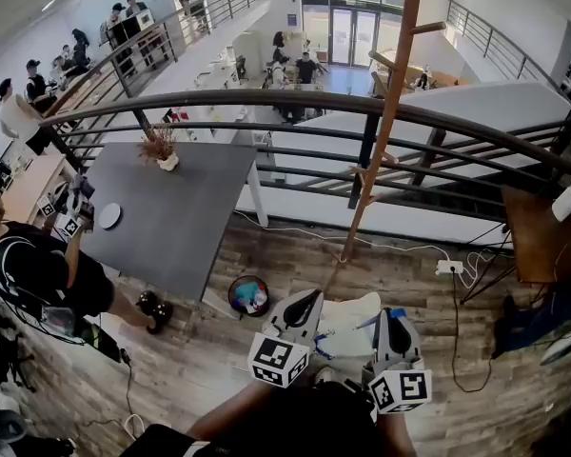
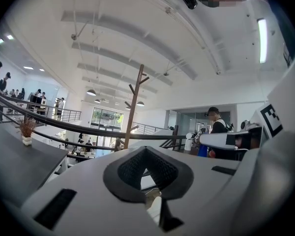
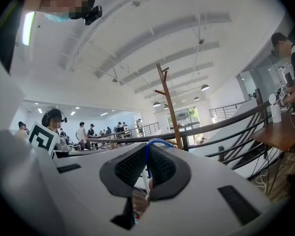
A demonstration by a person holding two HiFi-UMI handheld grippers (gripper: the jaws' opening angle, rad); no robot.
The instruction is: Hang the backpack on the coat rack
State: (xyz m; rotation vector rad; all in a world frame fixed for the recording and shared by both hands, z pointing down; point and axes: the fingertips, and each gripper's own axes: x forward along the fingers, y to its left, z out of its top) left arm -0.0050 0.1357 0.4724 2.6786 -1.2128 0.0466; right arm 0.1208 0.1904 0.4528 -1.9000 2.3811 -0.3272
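**Backpack point(image 1: 350, 314) held low, well apart from the coat rack point(image 1: 388, 112)**
The right tool point(image 1: 388, 324) is clenched on a thin blue strap point(image 3: 152, 142) and the left tool point(image 2: 146, 150) is closed. The strap could slip free when lifted.

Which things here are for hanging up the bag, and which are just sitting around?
For the job: backpack, its blue loop in the right gripper, coat rack.
Just lying about: grey table, potted plant, floor bin, power strip.
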